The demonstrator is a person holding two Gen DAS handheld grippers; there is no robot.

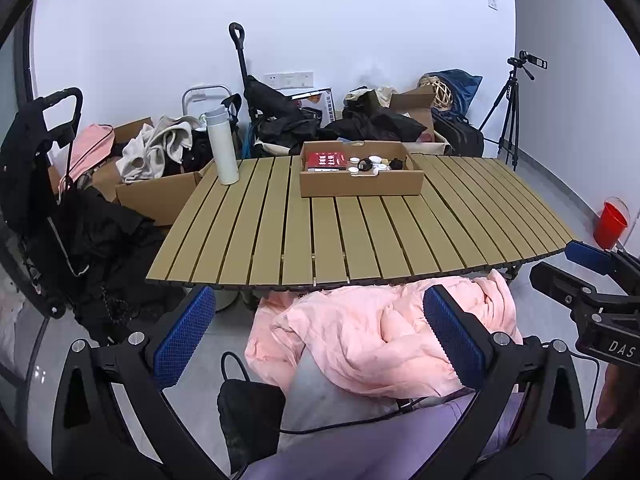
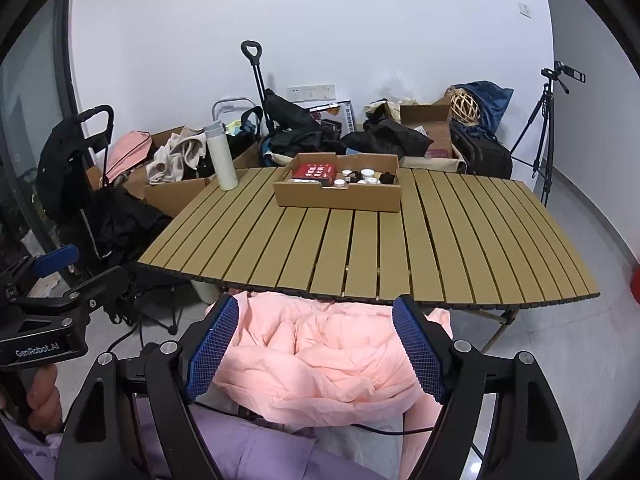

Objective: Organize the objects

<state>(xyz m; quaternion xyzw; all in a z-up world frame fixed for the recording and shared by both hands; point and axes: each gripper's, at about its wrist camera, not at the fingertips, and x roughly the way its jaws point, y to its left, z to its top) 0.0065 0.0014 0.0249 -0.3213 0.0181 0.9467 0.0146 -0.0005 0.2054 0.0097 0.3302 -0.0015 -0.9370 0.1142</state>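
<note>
Slatted table looks mostly bare already, cardboard tray of small stuff at 12 o'clock, bottle at 11. Both grippers, left gripper and right gripper, hang spread apart, empty, waiting over a pink blanket.

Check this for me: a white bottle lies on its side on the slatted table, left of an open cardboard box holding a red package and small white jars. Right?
Not quite. The white bottle stands upright on the slatted table, as the left wrist view shows. It is left of the open cardboard box with the red package and small white jars.
</note>
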